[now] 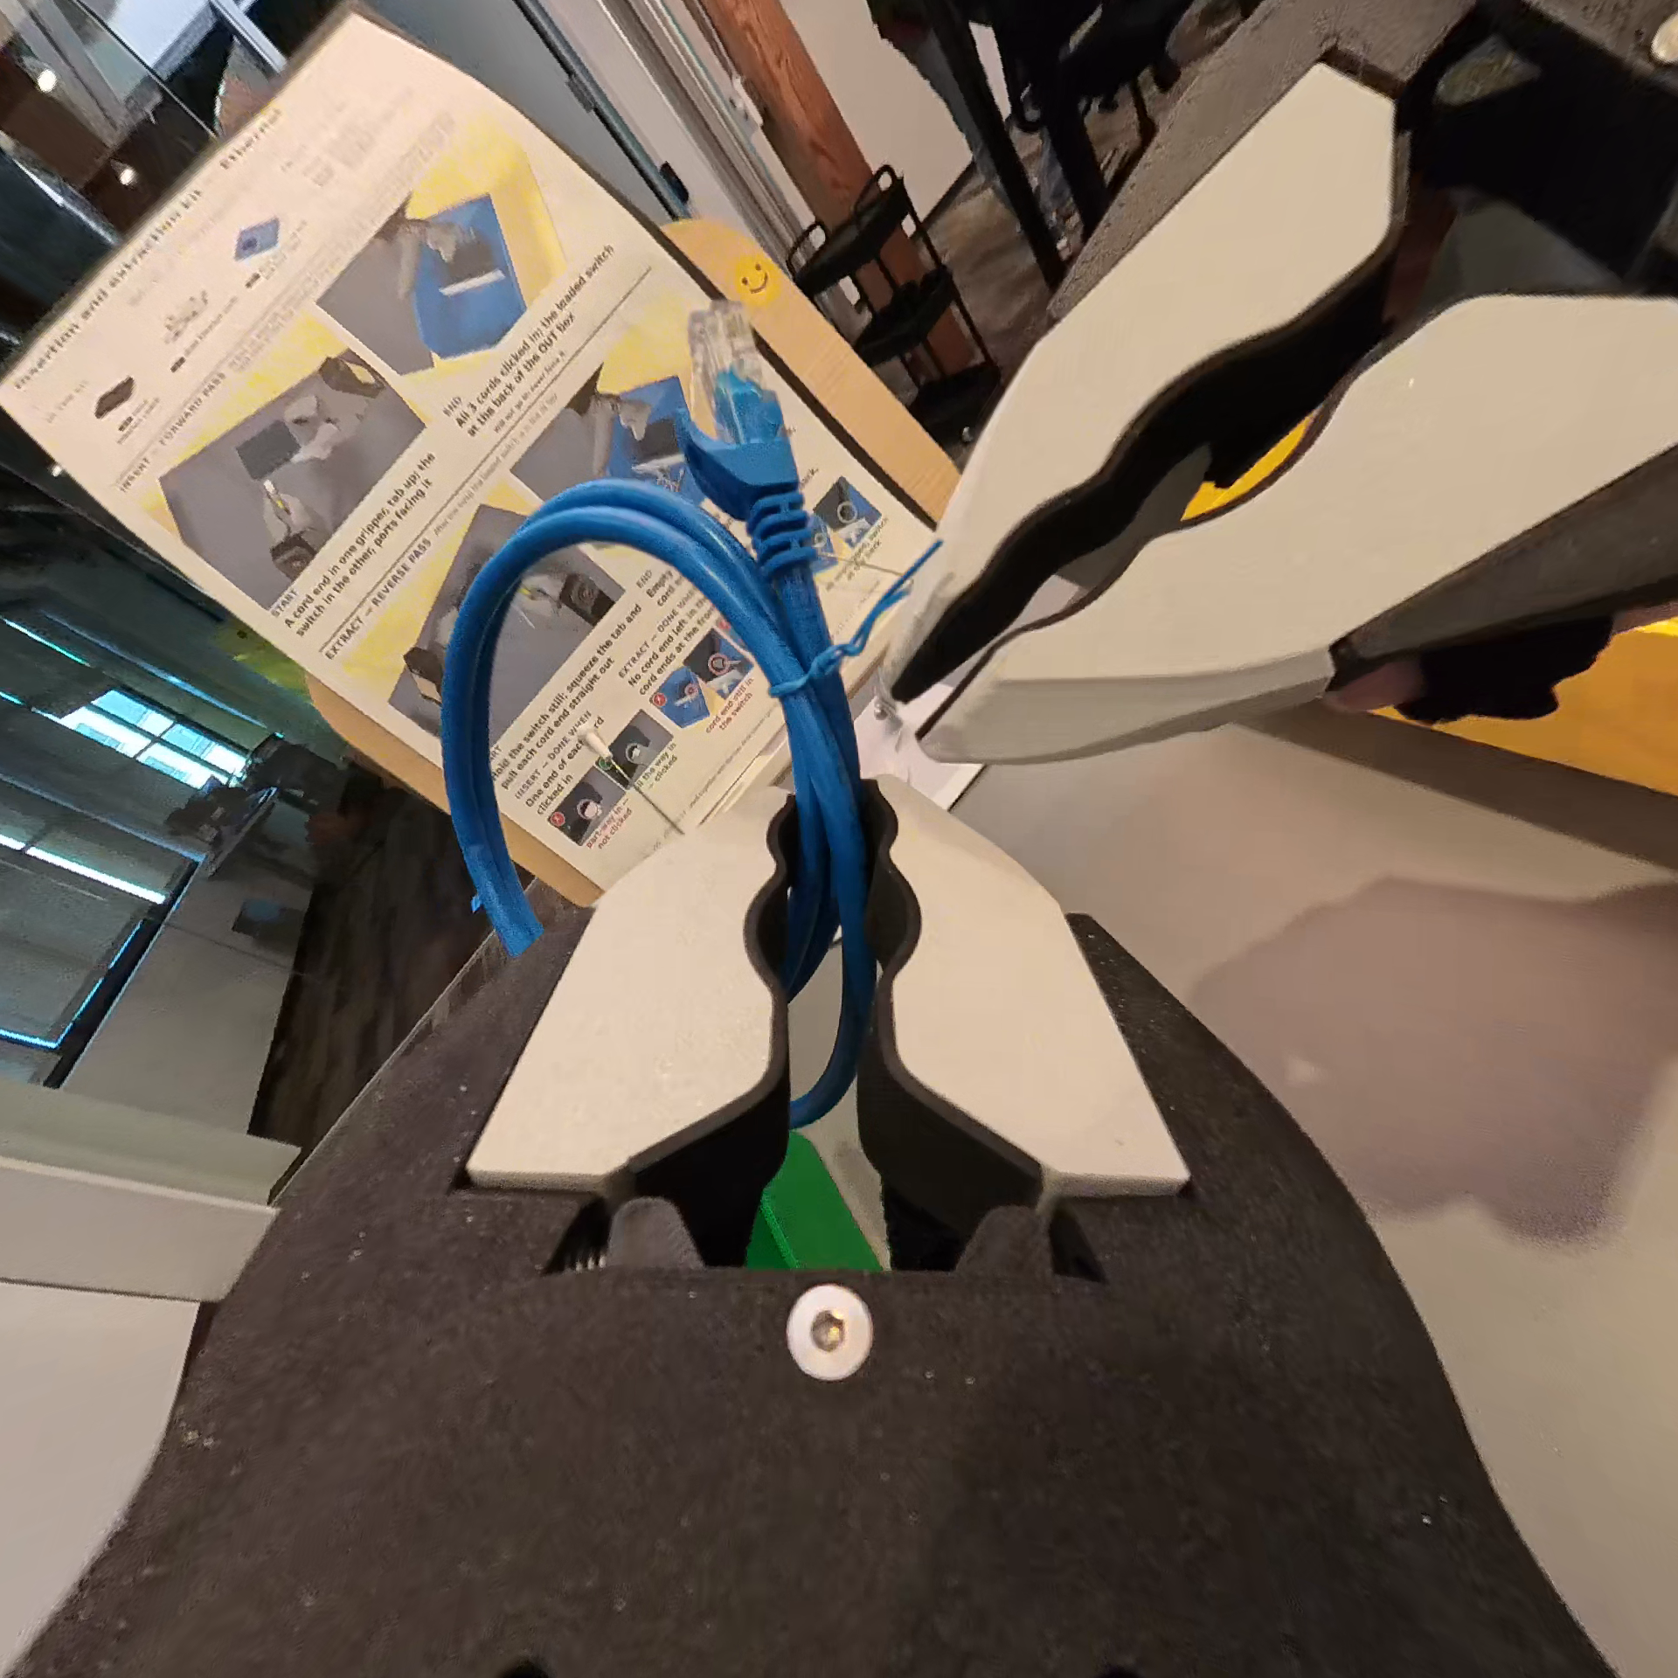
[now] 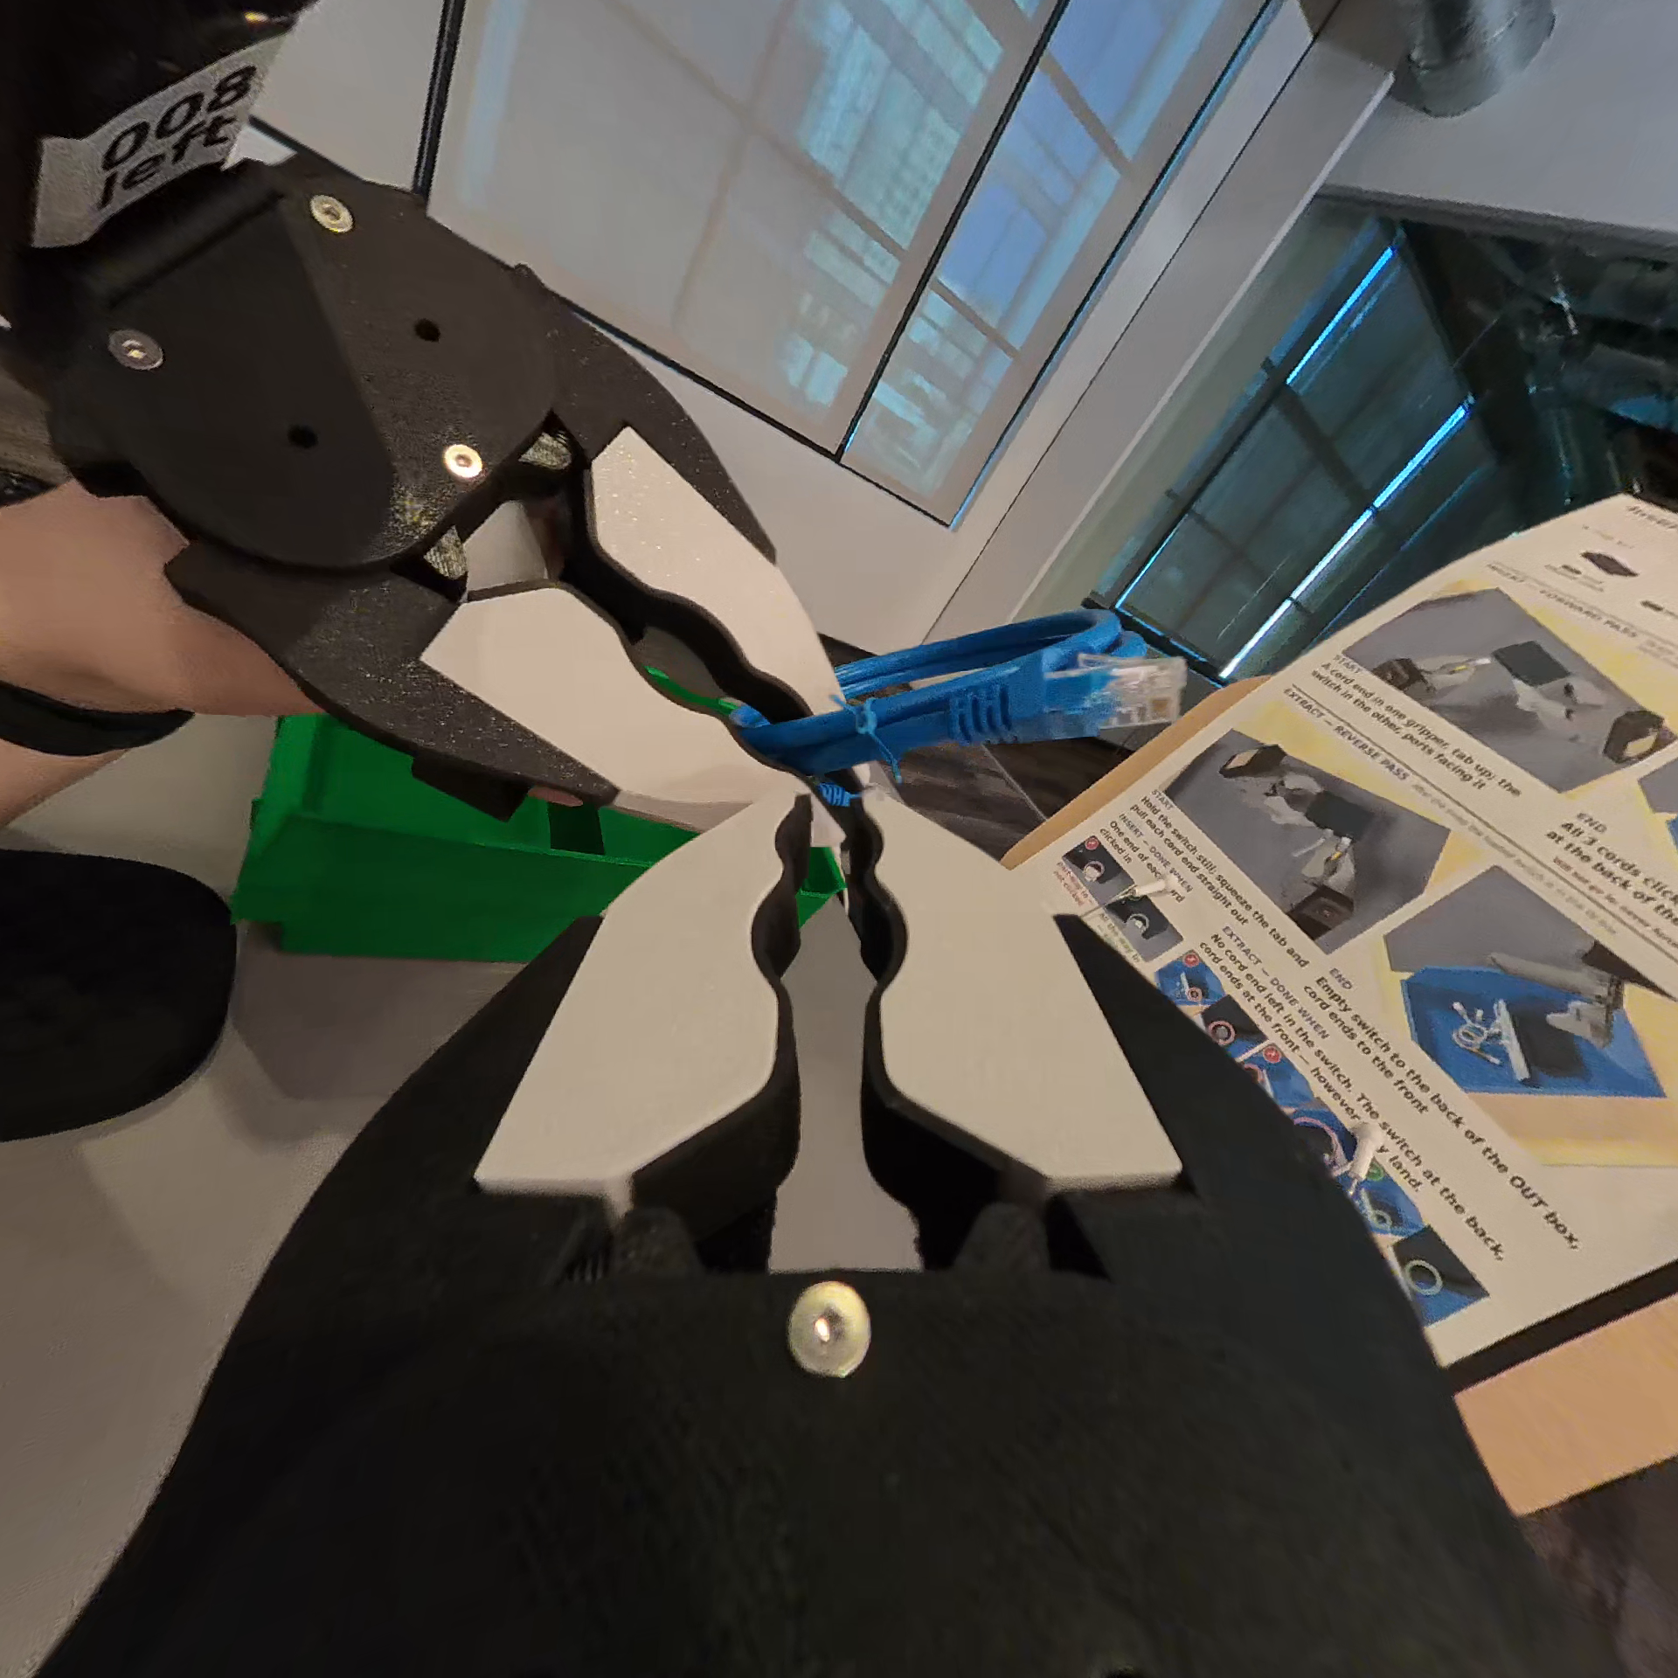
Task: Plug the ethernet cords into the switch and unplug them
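Note:
My left gripper (image 1: 831, 808) is shut on a coiled blue ethernet cord (image 1: 636, 508) and holds it up off the table. The cord's blue-booted clear plug (image 1: 740, 399) points away from me. A thin blue twist tie (image 1: 808, 676) binds the coil just past the fingertips. My right gripper (image 2: 831, 817) has its tips right at the left gripper (image 2: 772, 726), its jaws a narrow gap apart. A tail of the twist tie (image 2: 831, 799) lies in that gap, and the pads do not press on it. From the left wrist, the right gripper (image 1: 894, 695) comes in from the right. No switch is in view.
A green bin (image 2: 409, 872) sits on the white table (image 1: 1271, 908) under the left gripper. A printed instruction sheet on a cardboard stand (image 2: 1362, 863) leans behind the cord. A black round object (image 2: 91, 990) lies at the left. A person's hand (image 2: 82, 617) holds the left gripper. Both grippers' tips are close together, under 4 cm apart.

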`<move>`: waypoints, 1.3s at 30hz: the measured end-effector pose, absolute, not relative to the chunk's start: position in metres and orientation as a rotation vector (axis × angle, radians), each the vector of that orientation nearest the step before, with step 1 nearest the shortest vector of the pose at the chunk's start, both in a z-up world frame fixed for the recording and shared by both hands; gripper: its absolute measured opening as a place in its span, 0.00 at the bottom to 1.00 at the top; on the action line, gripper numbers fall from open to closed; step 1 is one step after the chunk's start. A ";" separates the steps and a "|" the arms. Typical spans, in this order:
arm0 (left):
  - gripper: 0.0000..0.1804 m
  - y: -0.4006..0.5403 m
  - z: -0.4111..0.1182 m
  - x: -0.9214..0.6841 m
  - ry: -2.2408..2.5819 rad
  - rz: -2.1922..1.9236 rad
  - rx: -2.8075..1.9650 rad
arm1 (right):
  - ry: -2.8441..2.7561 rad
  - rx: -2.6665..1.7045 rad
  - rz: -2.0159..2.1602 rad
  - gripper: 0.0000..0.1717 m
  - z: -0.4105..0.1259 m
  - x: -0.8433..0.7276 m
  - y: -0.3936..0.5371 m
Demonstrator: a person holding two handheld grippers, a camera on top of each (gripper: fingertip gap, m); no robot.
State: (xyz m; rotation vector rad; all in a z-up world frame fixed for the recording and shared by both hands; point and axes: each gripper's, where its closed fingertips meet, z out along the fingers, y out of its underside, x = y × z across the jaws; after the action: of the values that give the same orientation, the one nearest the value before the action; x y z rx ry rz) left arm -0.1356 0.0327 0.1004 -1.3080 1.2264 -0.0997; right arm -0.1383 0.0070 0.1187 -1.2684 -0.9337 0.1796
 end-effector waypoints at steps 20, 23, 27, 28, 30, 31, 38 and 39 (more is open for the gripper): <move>0.06 0.037 0.121 -0.138 1.073 0.145 -1.157 | -0.437 -1.272 0.629 0.07 0.147 -0.142 0.004; 0.06 0.036 0.127 -0.138 1.023 0.192 -1.110 | -0.345 -1.220 0.785 0.07 0.151 -0.142 0.001; 0.06 0.035 0.131 -0.138 0.991 0.282 -1.047 | -0.279 -1.201 0.926 0.06 0.153 -0.141 -0.001; 0.06 0.035 0.132 -0.138 0.985 0.308 -1.033 | -0.270 -1.199 0.954 0.06 0.153 -0.141 -0.001; 0.06 0.034 0.134 -0.139 0.972 0.358 -0.997 | -0.240 -1.193 1.058 0.06 0.154 -0.140 -0.003; 0.06 0.034 0.136 -0.140 0.966 0.394 -0.979 | -0.222 -1.193 1.124 0.06 0.155 -0.140 -0.003; 0.06 0.035 0.140 -0.141 0.956 0.568 -0.853 | -0.086 -1.190 1.528 0.06 0.154 -0.134 -0.002; 0.06 0.035 0.140 -0.141 0.956 0.569 -0.851 | -0.070 -1.180 1.587 0.07 0.155 -0.135 -0.003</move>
State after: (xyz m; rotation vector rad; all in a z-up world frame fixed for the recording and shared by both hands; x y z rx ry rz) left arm -0.1407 0.0351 0.1396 -0.8509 0.9563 0.5686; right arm -0.1349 -0.0025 0.1547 -1.1797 -0.0701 1.5869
